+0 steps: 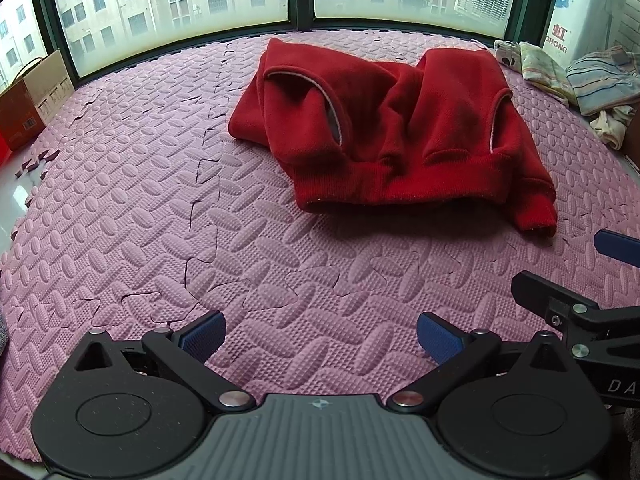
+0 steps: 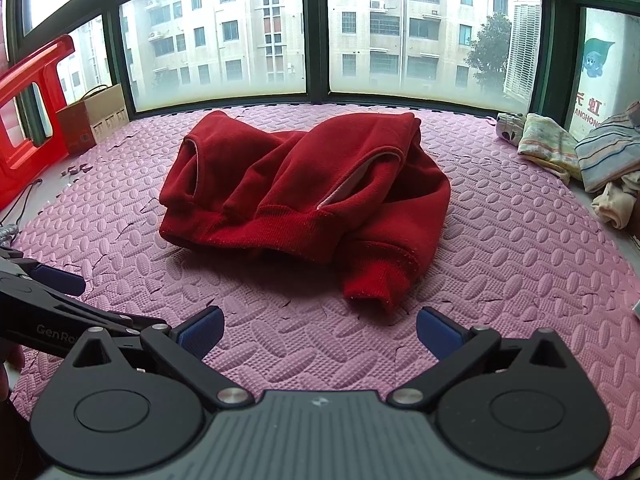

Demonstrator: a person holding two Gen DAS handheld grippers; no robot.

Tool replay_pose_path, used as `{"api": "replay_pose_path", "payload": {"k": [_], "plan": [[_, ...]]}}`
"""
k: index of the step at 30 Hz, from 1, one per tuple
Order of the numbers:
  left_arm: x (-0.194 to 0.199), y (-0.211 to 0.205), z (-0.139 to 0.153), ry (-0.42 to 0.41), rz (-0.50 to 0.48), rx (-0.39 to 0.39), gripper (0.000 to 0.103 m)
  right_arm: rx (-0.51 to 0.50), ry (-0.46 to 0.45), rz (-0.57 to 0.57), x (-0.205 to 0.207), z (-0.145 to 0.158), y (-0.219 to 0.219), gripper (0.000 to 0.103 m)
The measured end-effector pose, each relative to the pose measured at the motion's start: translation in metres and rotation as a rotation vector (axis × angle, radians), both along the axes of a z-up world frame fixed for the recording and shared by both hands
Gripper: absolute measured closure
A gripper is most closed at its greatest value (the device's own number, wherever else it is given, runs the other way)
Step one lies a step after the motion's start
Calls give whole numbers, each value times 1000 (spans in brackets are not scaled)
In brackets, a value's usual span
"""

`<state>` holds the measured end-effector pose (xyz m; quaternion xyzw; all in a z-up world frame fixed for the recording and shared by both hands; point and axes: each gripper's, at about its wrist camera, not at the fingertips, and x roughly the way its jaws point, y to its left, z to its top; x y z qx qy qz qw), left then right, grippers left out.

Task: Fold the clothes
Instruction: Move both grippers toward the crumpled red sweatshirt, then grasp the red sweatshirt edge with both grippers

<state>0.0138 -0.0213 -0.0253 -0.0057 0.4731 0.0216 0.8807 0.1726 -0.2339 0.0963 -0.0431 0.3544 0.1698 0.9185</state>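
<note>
Pink foam mat tiles, embossed with ovals and jigsaw-joined, cover the floor up to a wall of green-framed windows facing pale apartment blocks. On the right pane we read red letters, "HONG" in the left view and "ANGHONG" in the right, under Chinese characters and a blue cartoon sticker. The neighbouring tool's arm carries "GenRo", cut off, in the right view. At far left stands a cardboard box; its printing is too small to read. A red plastic stool sits beside it. Our red sweater lies bunched in the middle of the mat, ribbed hem toward us, pale lining showing at two openings, one cuffed sleeve trailing at the right. A heap of striped clothes lies well apart at far right. Our left gripper and right gripper hover short of the sweater, blue-padded fingers wide apart, holding nothing.
</note>
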Motion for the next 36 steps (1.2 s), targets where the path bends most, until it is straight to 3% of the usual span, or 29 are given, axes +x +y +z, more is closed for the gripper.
{"api": "replay_pose_path", "payload": {"k": [16, 26, 31, 36], "plan": [[19, 7, 0, 6, 16, -10, 0, 2, 19, -3, 17, -4, 2, 0], [50, 23, 21, -60, 39, -14, 0, 18, 3, 6, 44, 4, 1, 0], [77, 41, 35, -123, 58, -41, 0, 80, 22, -8, 73, 8, -4, 6], [104, 60, 35, -132, 65, -85, 1, 143, 42, -22, 102, 11, -10, 17]]}}
